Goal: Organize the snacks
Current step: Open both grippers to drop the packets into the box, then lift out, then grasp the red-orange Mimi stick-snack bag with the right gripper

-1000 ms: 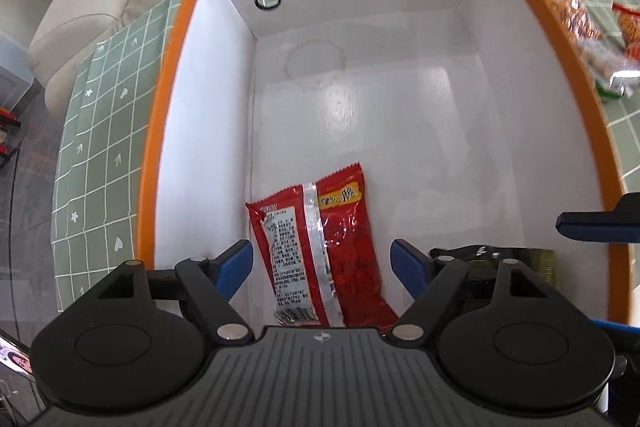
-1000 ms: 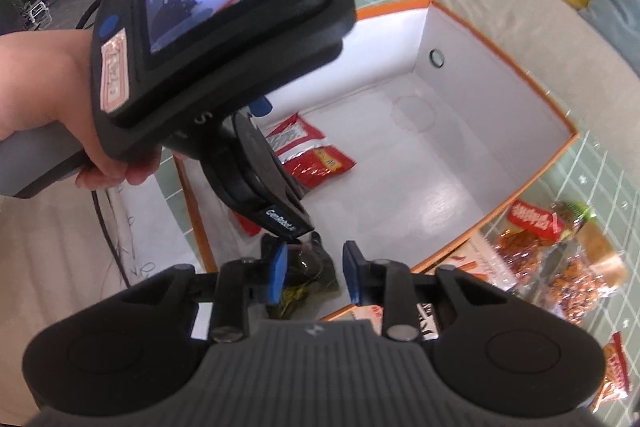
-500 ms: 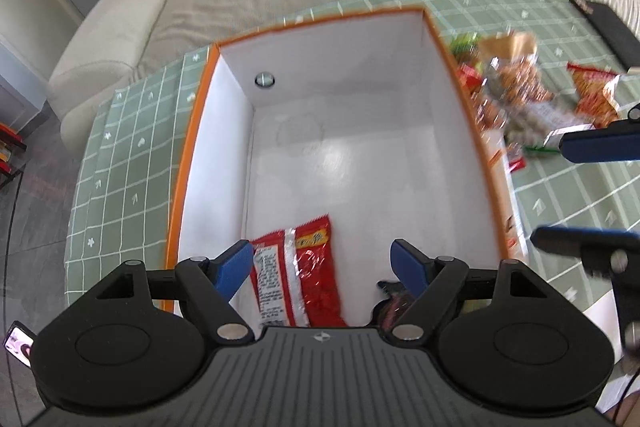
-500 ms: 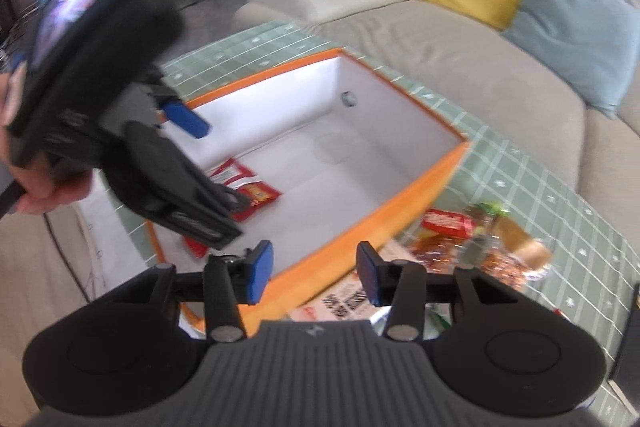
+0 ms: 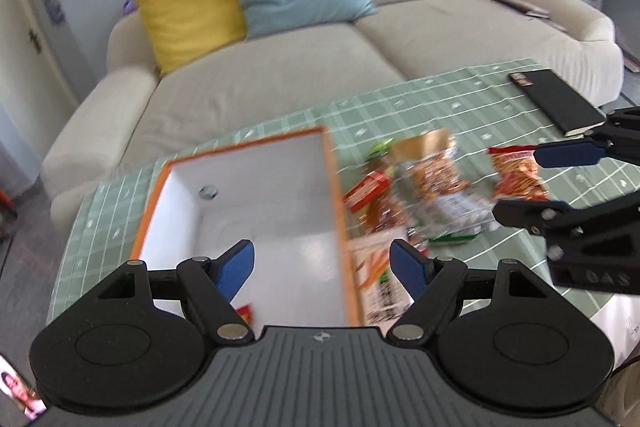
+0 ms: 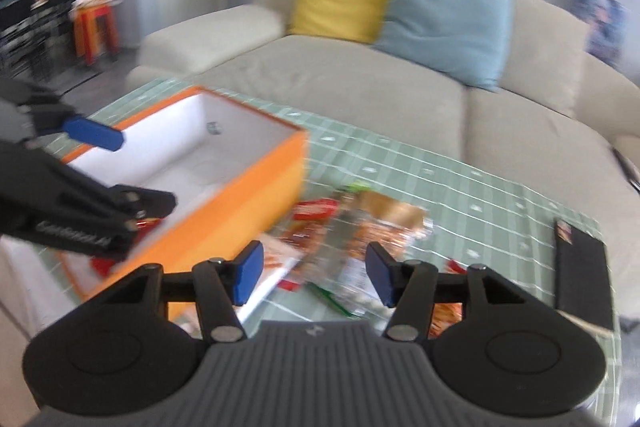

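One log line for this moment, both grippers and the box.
left gripper open, empty | right gripper opening, empty | box holds red packet

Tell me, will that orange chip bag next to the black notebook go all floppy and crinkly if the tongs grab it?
Probably floppy: the orange chip bag is thin foil-like film lying flat on the green tablecloth. It looks light for its size and may crinkle or slip. The chips inside could crush, so gentle tongs seem wise.

Box [image 5: 338,211]: smooth white card inside, orange outside.
Snack packets [image 5: 432,187]: glossy, crinkled plastic film.
Bench [image 5: 460,107]: green checked cloth.
Sofa [image 5: 280,79]: matt beige fabric.
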`<state>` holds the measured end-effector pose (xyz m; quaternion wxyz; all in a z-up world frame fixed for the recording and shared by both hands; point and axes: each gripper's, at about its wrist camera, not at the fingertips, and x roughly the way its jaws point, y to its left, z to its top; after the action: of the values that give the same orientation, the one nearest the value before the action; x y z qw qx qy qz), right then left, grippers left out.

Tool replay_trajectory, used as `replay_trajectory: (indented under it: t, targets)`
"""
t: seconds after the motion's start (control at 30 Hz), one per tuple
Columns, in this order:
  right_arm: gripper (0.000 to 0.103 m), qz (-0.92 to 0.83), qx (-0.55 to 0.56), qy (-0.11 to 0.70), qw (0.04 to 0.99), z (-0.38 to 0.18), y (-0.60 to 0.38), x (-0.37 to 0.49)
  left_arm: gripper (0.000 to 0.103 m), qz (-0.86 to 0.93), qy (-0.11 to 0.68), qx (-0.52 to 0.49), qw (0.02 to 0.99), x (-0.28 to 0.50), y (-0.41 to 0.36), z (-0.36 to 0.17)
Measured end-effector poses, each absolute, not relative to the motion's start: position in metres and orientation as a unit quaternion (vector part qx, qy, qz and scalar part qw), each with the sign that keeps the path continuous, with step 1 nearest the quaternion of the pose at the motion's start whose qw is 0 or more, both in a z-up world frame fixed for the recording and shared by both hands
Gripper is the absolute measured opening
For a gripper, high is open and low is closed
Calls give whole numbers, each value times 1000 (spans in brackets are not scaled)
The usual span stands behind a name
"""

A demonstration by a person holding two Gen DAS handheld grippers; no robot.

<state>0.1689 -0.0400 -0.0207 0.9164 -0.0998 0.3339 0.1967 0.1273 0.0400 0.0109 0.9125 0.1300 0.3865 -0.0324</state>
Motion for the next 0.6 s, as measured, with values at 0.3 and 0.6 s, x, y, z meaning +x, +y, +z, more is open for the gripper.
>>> replay_trajectory:
  t: [0.3, 0.6]
  targets:
    - [69, 78, -18, 322, 943, -60, -117, 172, 81, -102, 379, 73, 917, 138, -7, -18]
    - [69, 21, 15, 327, 945, -103, -145, 183, 70, -124, 399, 37, 908, 139, -23, -63]
